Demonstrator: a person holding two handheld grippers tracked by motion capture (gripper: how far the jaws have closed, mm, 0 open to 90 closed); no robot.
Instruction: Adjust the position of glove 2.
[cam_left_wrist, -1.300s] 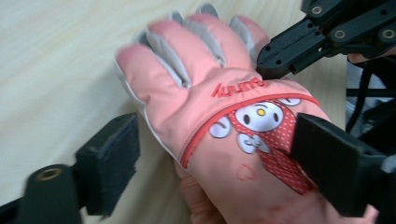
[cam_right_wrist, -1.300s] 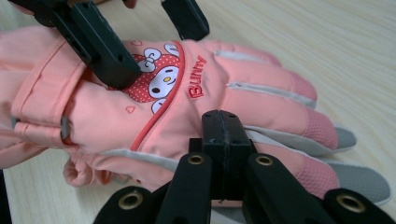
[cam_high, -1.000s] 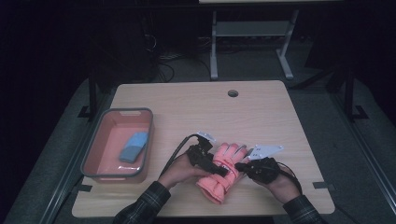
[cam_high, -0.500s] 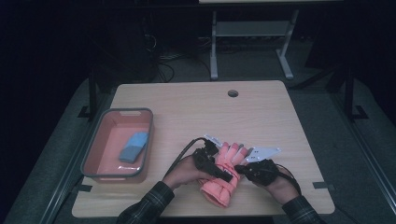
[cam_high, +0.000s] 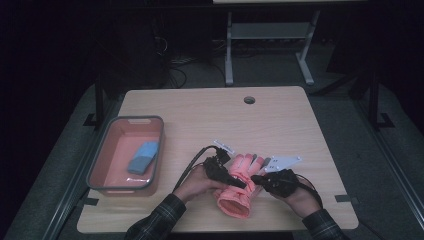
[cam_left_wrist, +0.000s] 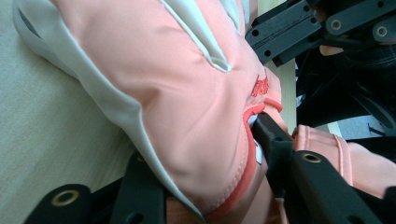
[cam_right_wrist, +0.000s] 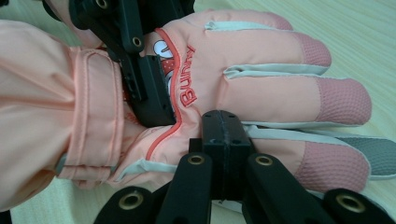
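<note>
Black jaws of the right gripper (cam_right_wrist: 223, 135) are pressed together, pinching a fold of the pink glove (cam_right_wrist: 243, 79) at its outer edge, just below the embroidered lettering on the back of the hand. Opposite them the left gripper (cam_left_wrist: 205, 154) is clamped on the same glove, one jaw under the white-trimmed side and the other dug in at the red-piped seam near the wrist strap. In the high view both tools meet over the glove (cam_high: 239, 181), which lies flat on the wooden table (cam_high: 280, 120) close to the near edge, cuff toward the person, fingers pointing away.

Judging from this, the grasp is made on both sides and the glove has not left the tabletop; lifting it and carrying it somewhere, perhaps to the pink bin (cam_high: 100, 165) at the left, where a blue sponge-like block (cam_high: 142, 157) already lies, looks like what remains.

Room is good: bare wood stretches between glove and bin, and across the far half of the table. A white tag (cam_high: 282, 162) lies just beside the glove's fingertips, and the near table edge is close behind the cuff.
</note>
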